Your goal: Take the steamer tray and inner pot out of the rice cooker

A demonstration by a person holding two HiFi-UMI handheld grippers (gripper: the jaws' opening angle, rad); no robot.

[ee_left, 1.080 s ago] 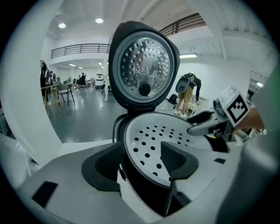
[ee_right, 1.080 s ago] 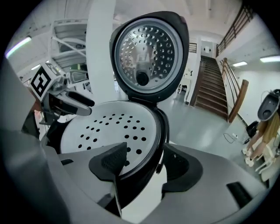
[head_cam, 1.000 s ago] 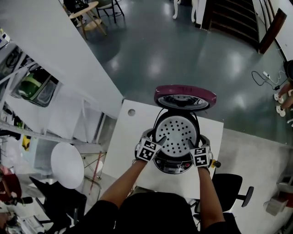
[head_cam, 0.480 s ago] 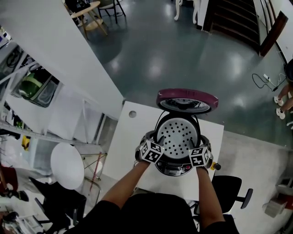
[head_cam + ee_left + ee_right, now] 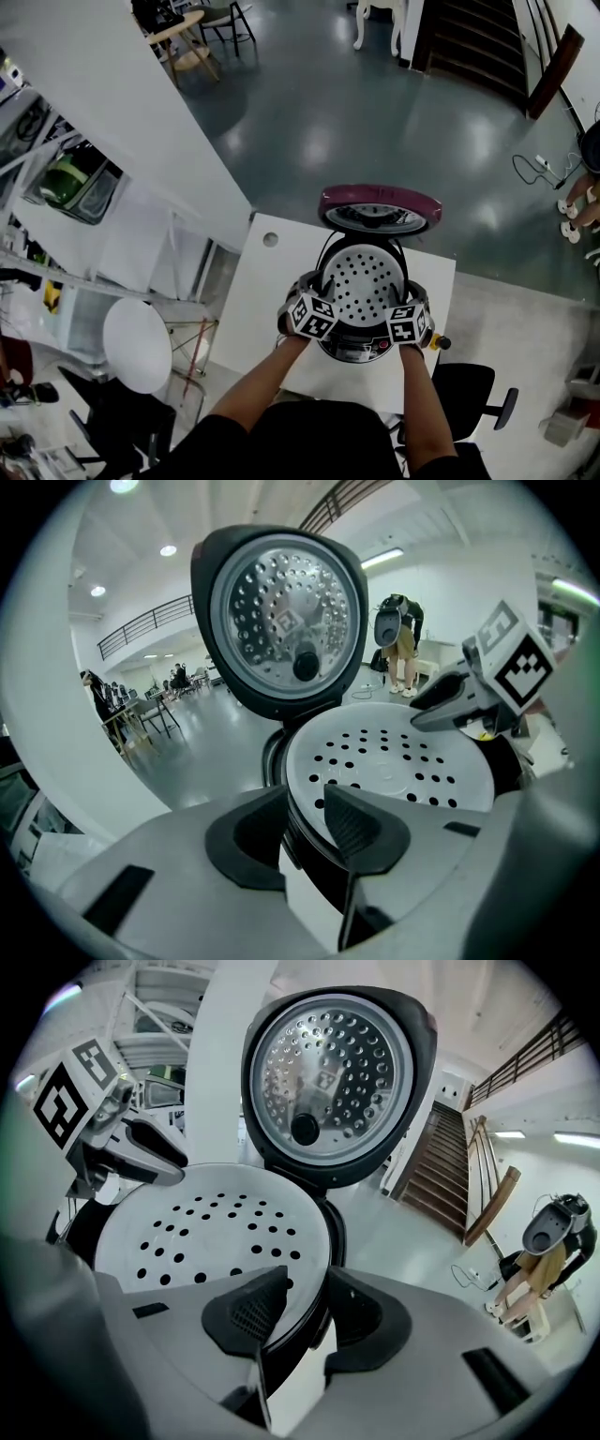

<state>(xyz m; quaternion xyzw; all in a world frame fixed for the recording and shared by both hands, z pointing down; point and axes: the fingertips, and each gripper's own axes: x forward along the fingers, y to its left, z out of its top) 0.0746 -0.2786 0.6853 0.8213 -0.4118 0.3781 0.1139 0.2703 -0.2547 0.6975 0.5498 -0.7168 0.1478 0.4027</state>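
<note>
Off the tabletop's left edge a round white table stands on the floor, and near the tabletop's far left corner there is a small round hole. My left tongs come in at the cooker's left side, pointing steeply down. Their jaws are at a middling width and closing, with the left rim of the tray between them: one jaw outside the rim, the other over the tray's holed white face. I see no pad pressed on the rim yet. The tray sits flat in the mouth of the cooker, which stands close to the tabletop's near edge, a little right of its middle. Its control panel faces me. Its lid is swung up at the far side, pink outside, with a holed metal plate inside that both tongs' views look straight at. My right tongs mirror the left on the tray's right rim, also middling and closing. One jaw is over the tray and one outside the rim, and they are not yet clamped on it. Past the tabletop's near right corner a black chair stands on the floor.
</note>
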